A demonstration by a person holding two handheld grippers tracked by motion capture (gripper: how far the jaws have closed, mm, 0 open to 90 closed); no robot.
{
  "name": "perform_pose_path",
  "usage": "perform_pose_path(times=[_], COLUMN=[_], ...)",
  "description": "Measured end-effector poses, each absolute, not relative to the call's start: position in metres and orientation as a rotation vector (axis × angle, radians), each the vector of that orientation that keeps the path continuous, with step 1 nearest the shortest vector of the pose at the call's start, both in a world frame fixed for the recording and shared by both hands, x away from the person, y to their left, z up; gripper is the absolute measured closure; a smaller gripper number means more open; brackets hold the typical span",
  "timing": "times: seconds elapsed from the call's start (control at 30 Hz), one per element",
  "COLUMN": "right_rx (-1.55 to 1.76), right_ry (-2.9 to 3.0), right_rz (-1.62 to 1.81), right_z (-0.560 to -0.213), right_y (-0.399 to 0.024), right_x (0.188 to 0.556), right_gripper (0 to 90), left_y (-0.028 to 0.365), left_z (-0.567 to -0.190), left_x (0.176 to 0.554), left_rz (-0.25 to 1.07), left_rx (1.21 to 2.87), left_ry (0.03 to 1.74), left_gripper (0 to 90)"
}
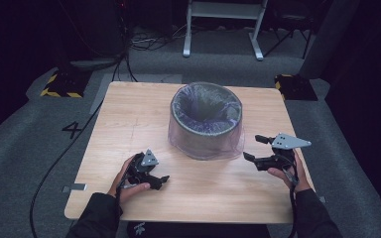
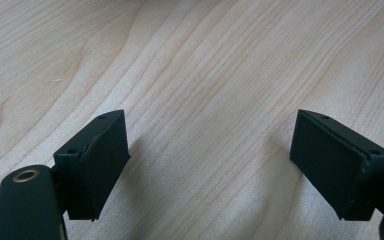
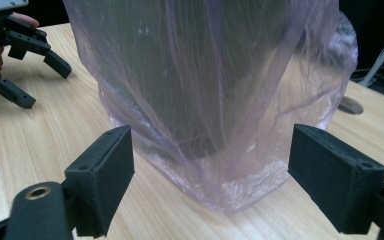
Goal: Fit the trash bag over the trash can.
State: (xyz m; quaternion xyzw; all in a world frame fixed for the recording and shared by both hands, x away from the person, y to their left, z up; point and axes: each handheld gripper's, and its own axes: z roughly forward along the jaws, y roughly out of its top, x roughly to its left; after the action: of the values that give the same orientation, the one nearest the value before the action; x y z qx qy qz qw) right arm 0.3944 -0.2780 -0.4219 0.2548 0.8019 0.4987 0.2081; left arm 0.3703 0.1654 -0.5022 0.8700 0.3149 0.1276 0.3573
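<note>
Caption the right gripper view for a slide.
Open right gripper faces the purple bag draped over the bin, on the wooden table.

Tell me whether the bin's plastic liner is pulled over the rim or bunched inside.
Pulled over: the purple liner wraps the bin rim and drapes down the outside to the table.

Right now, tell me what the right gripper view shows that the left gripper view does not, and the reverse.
Only the right gripper view: the bin's purple plastic bag ahead of its own wide-open jaws, and the left gripper farther off, jaws apart.

Only the left gripper view: the left gripper's jaws seen from behind, open over bare wood.

Both: the wooden table and a pair of open black jaws with nothing between them.
</note>
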Motion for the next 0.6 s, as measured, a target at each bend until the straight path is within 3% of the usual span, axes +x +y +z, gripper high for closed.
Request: perform_pose_path(times=[0.6], right_rx=[0.694], right_ry=[2.140], right_rz=[1.381], right_z=[-0.393], right_y=[-0.274], right_x=[0.395], right_gripper=[16.2], left_y=[0.166], left_z=[-0.504], left_x=[0.372], left_rz=[0.331], left_rx=[2.238], left_ry=[0.822], left_gripper=[10.6])
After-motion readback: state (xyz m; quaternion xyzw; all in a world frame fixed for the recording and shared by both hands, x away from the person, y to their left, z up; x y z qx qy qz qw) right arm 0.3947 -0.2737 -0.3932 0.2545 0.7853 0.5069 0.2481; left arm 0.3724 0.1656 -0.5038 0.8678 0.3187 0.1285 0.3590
